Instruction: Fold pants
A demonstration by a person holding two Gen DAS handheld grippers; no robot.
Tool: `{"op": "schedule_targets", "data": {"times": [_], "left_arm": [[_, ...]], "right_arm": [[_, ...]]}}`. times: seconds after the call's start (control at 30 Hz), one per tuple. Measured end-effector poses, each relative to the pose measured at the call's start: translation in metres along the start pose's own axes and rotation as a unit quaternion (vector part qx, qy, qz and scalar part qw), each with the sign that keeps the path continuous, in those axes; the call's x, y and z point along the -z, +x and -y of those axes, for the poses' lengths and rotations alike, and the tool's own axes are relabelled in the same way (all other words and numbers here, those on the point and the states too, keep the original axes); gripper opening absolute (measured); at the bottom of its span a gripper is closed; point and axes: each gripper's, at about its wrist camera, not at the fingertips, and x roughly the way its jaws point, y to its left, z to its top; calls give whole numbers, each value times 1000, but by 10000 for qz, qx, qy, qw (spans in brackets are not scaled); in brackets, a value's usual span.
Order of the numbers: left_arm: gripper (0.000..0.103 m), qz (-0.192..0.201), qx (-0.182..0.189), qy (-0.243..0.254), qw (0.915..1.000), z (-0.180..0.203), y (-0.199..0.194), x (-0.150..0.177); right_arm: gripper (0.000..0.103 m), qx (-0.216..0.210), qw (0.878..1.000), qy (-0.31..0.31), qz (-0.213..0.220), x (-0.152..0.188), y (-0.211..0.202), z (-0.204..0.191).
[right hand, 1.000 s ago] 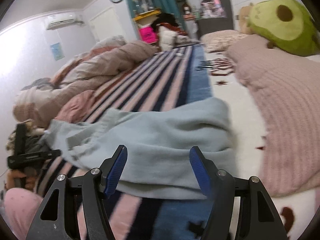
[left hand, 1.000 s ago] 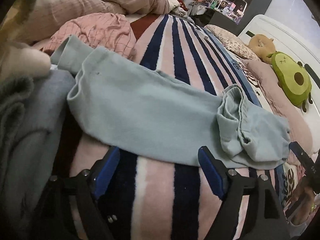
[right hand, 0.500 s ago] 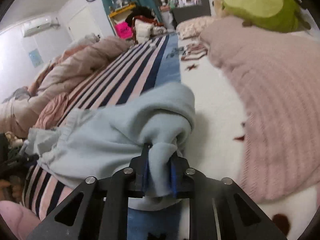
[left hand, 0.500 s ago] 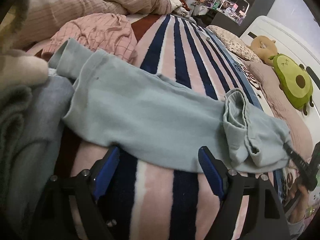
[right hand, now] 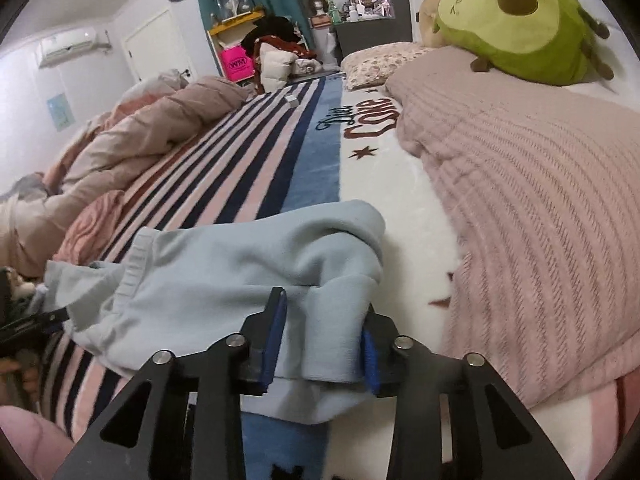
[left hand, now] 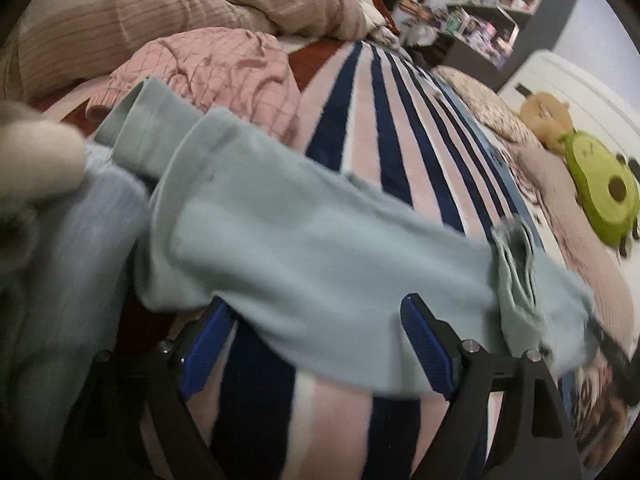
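Observation:
Light blue-grey pants (left hand: 320, 248) lie stretched across a striped blanket (left hand: 372, 132) on the bed. My left gripper (left hand: 316, 344) is open, its blue pads on either side of the near edge of a pant leg close to the cuffs (left hand: 172, 168). My right gripper (right hand: 320, 344) sits at the waist end of the pants (right hand: 248, 276); its jaws stand partly apart with a fold of the fabric between the blue pads. The right gripper shows blurred at the right edge of the left wrist view (left hand: 612, 352).
A pink checked garment (left hand: 224, 76) and a beige duvet (left hand: 168, 12) lie beyond the pants. A grey-blue fleece item (left hand: 52, 280) is at the left. A pink knit blanket (right hand: 540, 208) and an avocado plush (right hand: 520, 20) lie to the right.
My right gripper closed on the waist fold, then its jaws widened, with fabric still between the pads. My left gripper moved closer to the leg edge, which now lies over its pads.

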Motion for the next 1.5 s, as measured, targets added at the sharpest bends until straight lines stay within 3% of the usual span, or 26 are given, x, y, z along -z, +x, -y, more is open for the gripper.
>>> {"op": "schedule_targets", "data": {"times": [0.1, 0.17, 0.23, 0.33, 0.47, 0.63, 0.7, 0.8, 0.83, 0.93, 1.03, 1.17, 1.23, 1.27, 1.33, 1.37, 1.5], "left_arm": [[80, 229, -132, -115, 9996, 0, 14, -12], [64, 356, -244, -221, 9988, 0, 18, -19], [27, 450, -358, -264, 9980, -2, 19, -27], [13, 610, -334, -229, 9973, -1, 12, -33], [10, 972, -367, 217, 9944, 17, -10, -39], [9, 1422, 6, 939, 9854, 65, -50, -55], [9, 1491, 222, 1257, 9806, 90, -61, -60], [9, 1415, 795, 1914, 9680, 142, -71, -64], [9, 1304, 953, 2079, 9647, 157, -69, -65], [9, 948, 1261, 2692, 9501, 208, -53, -59], [9, -14, 1820, 3149, 9315, 253, -20, -46], [9, -770, 1778, 3718, 9079, 286, 17, -23], [16, -1244, 1863, 3808, 8971, 289, 32, -16], [20, -1324, 1923, 3767, 8964, 288, 31, -13], [47, -1325, 2075, 3620, 8991, 281, 24, -15], [53, -1163, 2153, 3541, 9026, 273, 13, -21], [57, -753, 2291, 3340, 9112, 251, -23, -29]], "right_arm": [[30, -35, 10000, -34, 8, 1, -1, -4], [30, -73, 10000, -36, 4, 2, 0, -5], [31, -108, 9999, -46, -8, 3, 0, -6], [31, -157, 9999, -42, -11, 4, 0, -6], [31, -236, 9997, -16, -8, 4, -3, -6], [31, -353, 9994, -6, 0, 4, -7, -6], [40, -441, 9990, 22, 24, 5, -9, -5], [43, -609, 9981, -5, 70, 5, -16, -6], [44, -602, 9981, -49, 75, 5, -17, -7], [60, -647, 9977, -164, 107, 6, -24, -10], [65, -822, 9963, -201, 134, 9, -31, -11], [67, -847, 9958, -314, 147, 12, -39, -10], [67, -866, 9956, -340, 127, 14, -42, -9], [67, -877, 9955, -344, 119, 14, -43, -8], [68, -897, 9953, -336, 124, 14, -45, -6], [68, -906, 9952, -331, 134, 13, -45, -6], [69, -1071, 9938, -221, 224, 7, -48, -8]]}}
